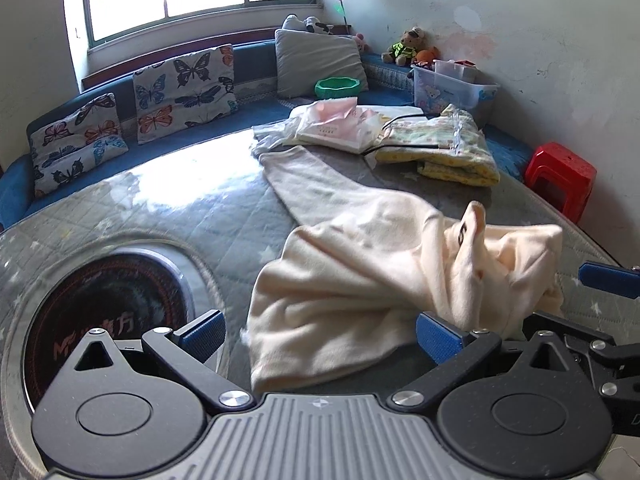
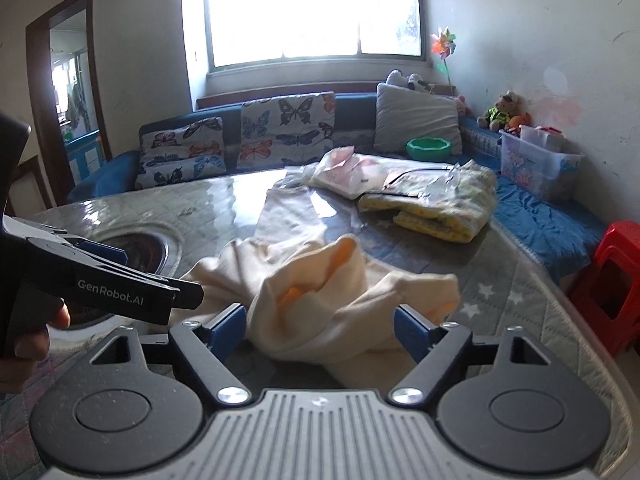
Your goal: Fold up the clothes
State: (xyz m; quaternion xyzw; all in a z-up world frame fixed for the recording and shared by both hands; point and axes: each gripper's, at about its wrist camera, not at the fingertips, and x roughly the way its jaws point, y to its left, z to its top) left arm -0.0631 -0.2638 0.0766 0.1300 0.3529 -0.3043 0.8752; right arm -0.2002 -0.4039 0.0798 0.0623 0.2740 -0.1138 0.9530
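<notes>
A cream-coloured garment (image 1: 360,280) lies crumpled on the quilted grey table cover, one long part stretching away toward the far side. It also shows in the right wrist view (image 2: 320,292), bunched in front of the fingers. My left gripper (image 1: 320,332) is open, its blue pads on either side of the garment's near edge, holding nothing. My right gripper (image 2: 320,328) is open with the bunched cloth between its blue pads. The right gripper also shows at the right edge of the left wrist view (image 1: 600,312).
A folded yellow-patterned blanket (image 1: 444,148) and plastic-wrapped packets (image 1: 336,124) lie at the table's far side. A round inset cooker plate (image 1: 108,312) sits at the left. A red stool (image 1: 560,176) stands right of the table. Cushions line the blue bench behind.
</notes>
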